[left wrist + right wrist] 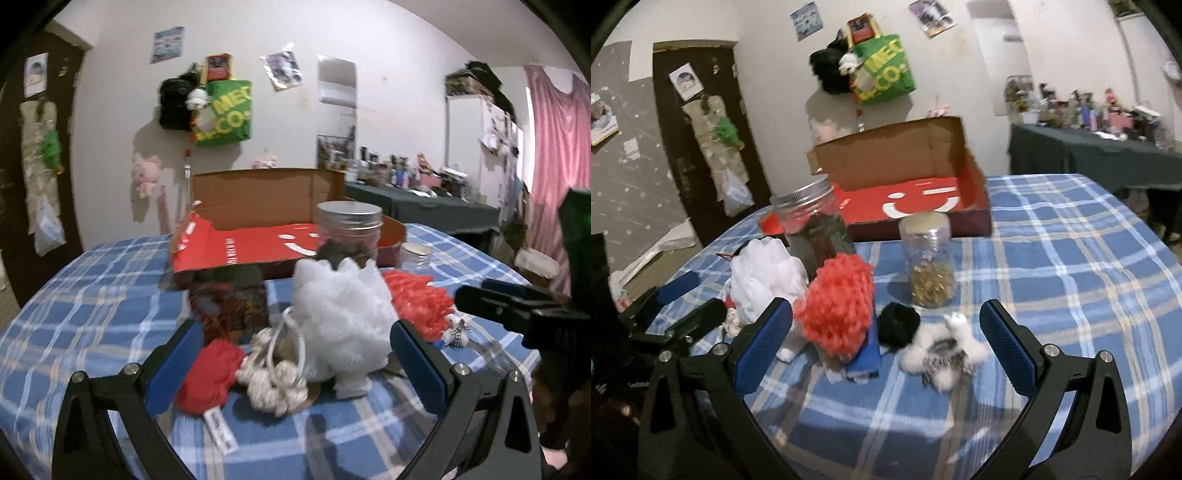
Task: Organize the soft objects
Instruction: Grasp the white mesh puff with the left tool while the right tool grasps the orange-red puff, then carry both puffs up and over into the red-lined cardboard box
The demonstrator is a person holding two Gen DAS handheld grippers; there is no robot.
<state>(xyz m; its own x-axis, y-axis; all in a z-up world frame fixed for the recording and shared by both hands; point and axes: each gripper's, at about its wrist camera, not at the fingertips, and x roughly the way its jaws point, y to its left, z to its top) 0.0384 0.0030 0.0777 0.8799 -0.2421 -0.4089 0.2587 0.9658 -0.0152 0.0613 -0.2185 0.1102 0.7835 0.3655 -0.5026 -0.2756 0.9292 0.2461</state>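
Note:
In the left wrist view my left gripper is open just above the blue plaid cloth. Between its fingers lie a red soft piece, a cream knotted rope bundle and a white mesh puff, none of them gripped. An orange-red mesh puff lies behind to the right. My right gripper is also open. The orange-red puff, a black pom and a small white and grey plush lie between its fingers, untouched. The white puff is to the left.
An open red cardboard box stands at the back of the table. A large metal-lidded jar and a smaller jar with gold contents stand in front of it. A blue flat item lies under the orange-red puff. The plaid cloth is bare on the right.

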